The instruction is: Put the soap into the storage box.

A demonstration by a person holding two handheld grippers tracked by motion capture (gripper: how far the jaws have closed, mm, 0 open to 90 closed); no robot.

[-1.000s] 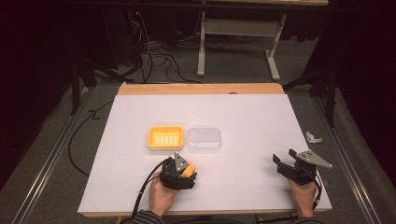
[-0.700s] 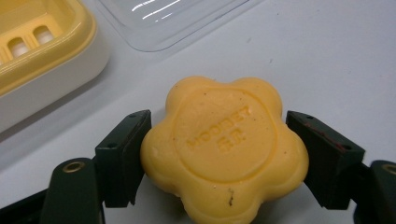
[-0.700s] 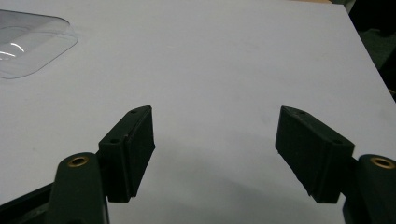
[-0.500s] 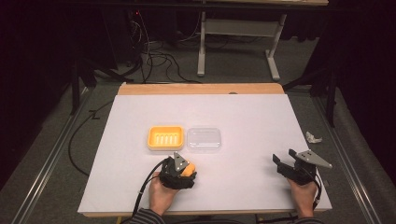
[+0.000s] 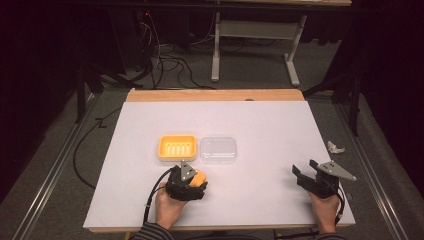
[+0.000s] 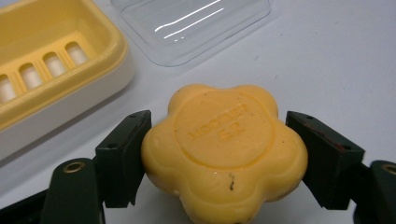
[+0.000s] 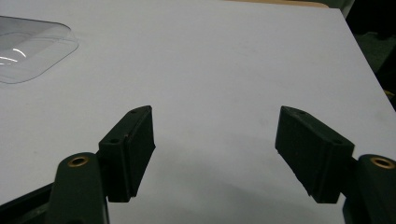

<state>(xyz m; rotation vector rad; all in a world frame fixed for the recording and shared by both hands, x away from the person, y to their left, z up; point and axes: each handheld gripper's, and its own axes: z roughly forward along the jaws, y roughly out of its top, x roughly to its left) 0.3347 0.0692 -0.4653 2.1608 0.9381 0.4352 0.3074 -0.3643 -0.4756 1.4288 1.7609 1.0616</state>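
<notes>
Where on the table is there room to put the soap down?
Bare room lies between the clear lid and the right gripper, and behind the yellow soap dish up to the wooden edge. It is crowded where the left gripper holds the soap beside the dish.

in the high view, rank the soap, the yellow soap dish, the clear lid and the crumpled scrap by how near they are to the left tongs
1. Soap: clamped in the left tongs.
2. Yellow soap dish: just beyond, slightly left.
3. Clear lid: just beyond, slightly right; nearly tied with the dish.
4. Crumpled scrap: far right edge.

Waxy matt soap (image 6: 224,149), glossy yellow plastic dish (image 6: 51,60), clear shiny plastic lid (image 6: 196,23).
</notes>
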